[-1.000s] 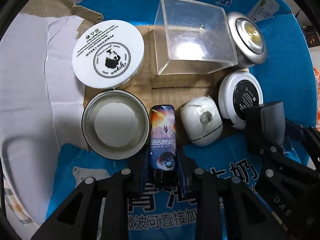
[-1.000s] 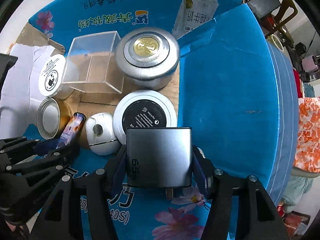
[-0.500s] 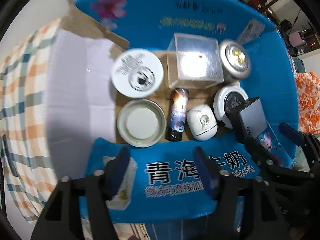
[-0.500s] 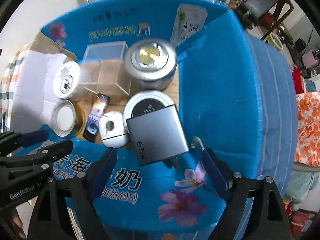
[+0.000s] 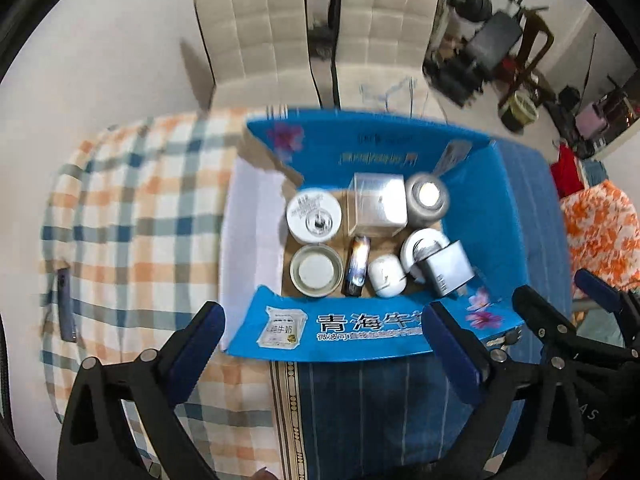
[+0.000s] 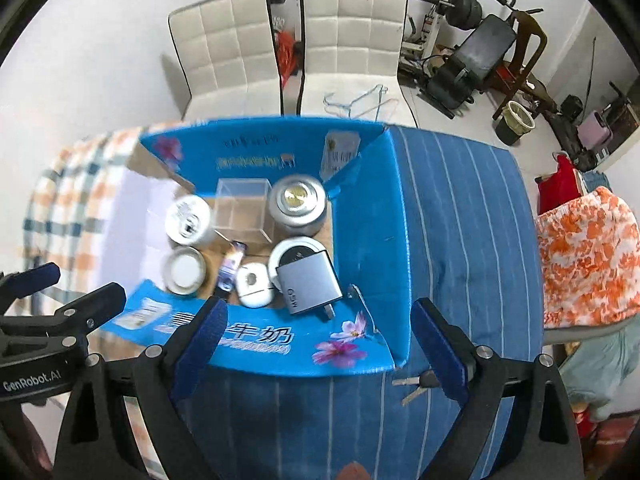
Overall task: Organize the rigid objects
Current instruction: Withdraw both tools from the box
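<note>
An open blue cardboard box (image 5: 372, 332) (image 6: 280, 340) holds several items: a white cream jar (image 5: 315, 218), a clear plastic cube (image 5: 378, 204), a silver round tin (image 5: 427, 198), an open metal tin (image 5: 316, 270), a dark space-print tube (image 5: 357, 265) (image 6: 230, 266), a white egg-shaped case (image 5: 387, 275), a white round case (image 5: 420, 246) and a grey charger (image 5: 448, 267) (image 6: 310, 282) leaning on it. My left gripper (image 5: 326, 348) and right gripper (image 6: 320, 340) are both open and empty, raised above the box's near flap.
The box sits on a table with a checked cloth (image 5: 132, 216) on the left and a blue striped cloth (image 6: 460, 220) on the right. Keys (image 6: 420, 386) lie by the box's near right corner. Two white chairs (image 6: 288, 48) stand behind the table.
Both grippers opened, let go of the tube and the charger in the box, and pulled back and up away from the box.
</note>
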{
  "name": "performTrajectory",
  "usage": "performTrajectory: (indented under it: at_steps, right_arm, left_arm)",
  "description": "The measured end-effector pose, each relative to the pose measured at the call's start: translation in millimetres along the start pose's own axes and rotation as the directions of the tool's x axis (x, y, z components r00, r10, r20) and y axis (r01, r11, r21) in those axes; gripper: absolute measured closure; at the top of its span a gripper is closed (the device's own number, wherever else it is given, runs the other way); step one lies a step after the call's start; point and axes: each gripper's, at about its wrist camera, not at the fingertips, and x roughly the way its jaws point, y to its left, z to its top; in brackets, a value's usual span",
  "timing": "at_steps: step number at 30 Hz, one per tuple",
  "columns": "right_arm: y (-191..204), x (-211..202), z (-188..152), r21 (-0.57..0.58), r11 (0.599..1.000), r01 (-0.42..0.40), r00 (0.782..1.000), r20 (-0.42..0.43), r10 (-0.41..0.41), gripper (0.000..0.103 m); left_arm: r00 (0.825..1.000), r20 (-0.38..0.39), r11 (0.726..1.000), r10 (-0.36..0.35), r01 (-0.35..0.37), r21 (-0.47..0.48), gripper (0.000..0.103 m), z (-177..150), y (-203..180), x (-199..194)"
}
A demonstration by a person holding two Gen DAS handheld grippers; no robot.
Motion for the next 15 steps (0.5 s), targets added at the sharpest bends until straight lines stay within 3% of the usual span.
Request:
performTrajectory:
  at_steps: [8,15]
  right_arm:
    - [-9,-87,0,-0.009,0.999,-0.038,0.994,0.101,0.038,0.008]
    - [-22,-128,-1,0.013,0.997,-0.075,0.987,0.141,0.072,0.008]
  left_arm:
    - [0.989,0.15,1.0,-0.004,0.008,-0.028,0.002,-4,0,-65]
    - [0.977,0.212,0.999,-0.017,0.023,-0.026,0.002,-7,-10,-83]
